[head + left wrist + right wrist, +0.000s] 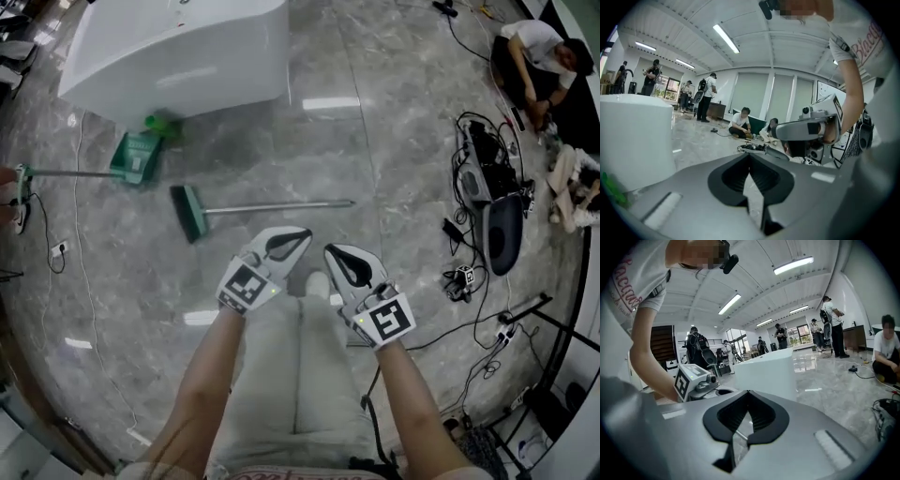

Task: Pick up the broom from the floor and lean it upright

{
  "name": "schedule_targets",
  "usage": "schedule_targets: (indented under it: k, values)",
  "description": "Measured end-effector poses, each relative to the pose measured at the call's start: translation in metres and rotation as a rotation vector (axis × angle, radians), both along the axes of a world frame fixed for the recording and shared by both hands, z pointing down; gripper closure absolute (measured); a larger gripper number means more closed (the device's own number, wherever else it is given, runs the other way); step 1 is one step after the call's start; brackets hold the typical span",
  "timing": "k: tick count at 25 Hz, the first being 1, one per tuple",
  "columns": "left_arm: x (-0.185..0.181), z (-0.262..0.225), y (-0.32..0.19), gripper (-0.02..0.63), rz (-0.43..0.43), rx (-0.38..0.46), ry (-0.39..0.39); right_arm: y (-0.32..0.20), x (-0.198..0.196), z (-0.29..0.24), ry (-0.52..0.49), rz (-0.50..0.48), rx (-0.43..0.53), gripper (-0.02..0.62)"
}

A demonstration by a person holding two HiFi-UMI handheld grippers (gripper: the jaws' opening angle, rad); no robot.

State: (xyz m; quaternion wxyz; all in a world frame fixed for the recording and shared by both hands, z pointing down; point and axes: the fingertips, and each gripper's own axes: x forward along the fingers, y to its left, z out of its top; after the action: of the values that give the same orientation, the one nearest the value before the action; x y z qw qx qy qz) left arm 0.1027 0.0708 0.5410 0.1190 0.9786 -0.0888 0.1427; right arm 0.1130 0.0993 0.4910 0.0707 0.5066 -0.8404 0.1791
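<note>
The broom [190,213] lies flat on the grey marble floor. Its green head is at the left and its silver handle [281,205] runs right. Both grippers hang side by side above my legs, nearer to me than the handle and apart from it. My left gripper [300,233] is shut with nothing in it, and in its own view the jaws [750,158] meet at the tips. My right gripper [330,250] is also shut and empty [747,394]. Each gripper view shows the other gripper beside it.
A large white tub [178,47] stands at the back left, with a green dustpan [137,156] and its long handle in front. Cables and equipment [487,192] cover the floor at the right, where people sit [539,56]. A power strip [58,249] lies at the left.
</note>
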Motion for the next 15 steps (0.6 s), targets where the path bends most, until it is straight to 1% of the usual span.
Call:
schedule_targets:
  k: [2,7,10,11,12,15]
  values:
    - [0.004,0.04,-0.005,0.606,0.017,-0.003,-0.026,-0.002,0.002,0.038,0.009,-0.01,-0.02,0.592]
    - [0.007,0.144,-0.001,0.606,0.102,-0.024,-0.147,-0.002,0.007,0.131,0.039,-0.011,-0.095,0.592]
    - [0.011,0.204,-0.004,0.571,0.154,-0.043,-0.212,-0.01,0.014,0.188,0.046,0.006,-0.144,0.594]
    - [0.013,0.224,-0.006,0.546,0.171,-0.044,-0.24,-0.013,0.016,0.204,0.051,0.006,-0.156,0.592]
    - [0.015,0.244,-0.007,0.536,0.187,-0.039,-0.272,-0.016,0.018,0.219,0.056,0.003,-0.166,0.594]
    - [0.022,0.299,-0.016,0.479,0.222,0.021,-0.383,-0.023,0.019,0.259,0.07,-0.026,-0.195,0.594]
